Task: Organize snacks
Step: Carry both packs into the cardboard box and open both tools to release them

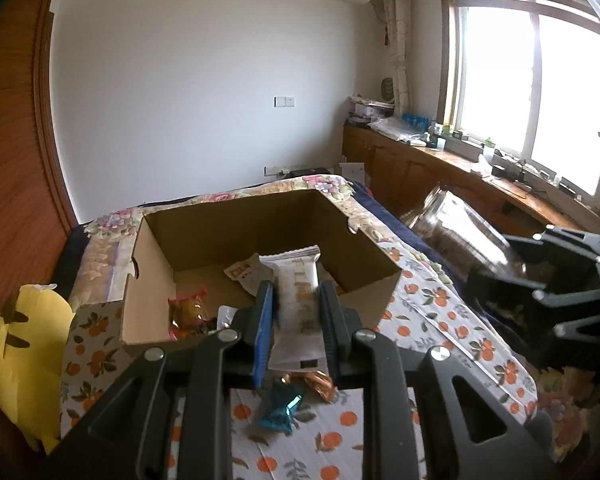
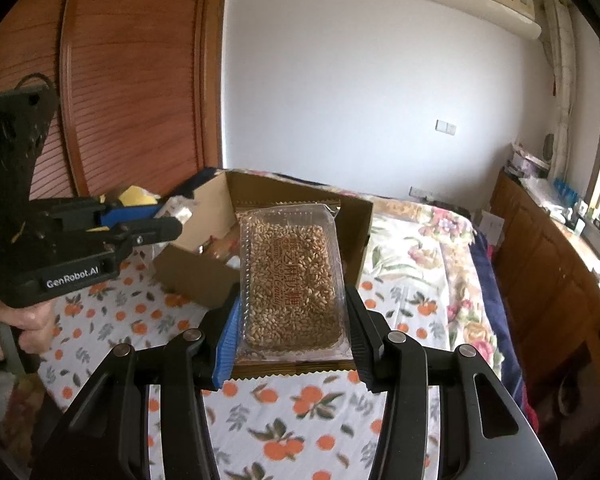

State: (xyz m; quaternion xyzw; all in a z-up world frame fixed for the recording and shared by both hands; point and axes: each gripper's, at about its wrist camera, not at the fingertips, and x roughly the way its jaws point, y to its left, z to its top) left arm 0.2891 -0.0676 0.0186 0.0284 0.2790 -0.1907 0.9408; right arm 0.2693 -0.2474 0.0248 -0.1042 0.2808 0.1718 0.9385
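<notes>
My left gripper (image 1: 296, 300) is shut on a white snack bar packet (image 1: 298, 300) and holds it above the near wall of an open cardboard box (image 1: 256, 216). The box holds a red-gold candy (image 1: 188, 312) and a white wrapper (image 1: 244, 270). My right gripper (image 2: 292, 304) is shut on a clear sesame candy pack (image 2: 290, 276), held above the bed near the box (image 2: 352, 216). The right gripper also shows in the left wrist view (image 1: 556, 276), and the left gripper in the right wrist view (image 2: 140, 228).
A teal candy (image 1: 280, 408) and a copper-wrapped candy (image 1: 320, 384) lie on the orange-print cloth (image 1: 440, 320) in front of the box. A yellow plush (image 1: 24, 352) sits at the left. A wooden cabinet (image 1: 440, 176) runs under the window.
</notes>
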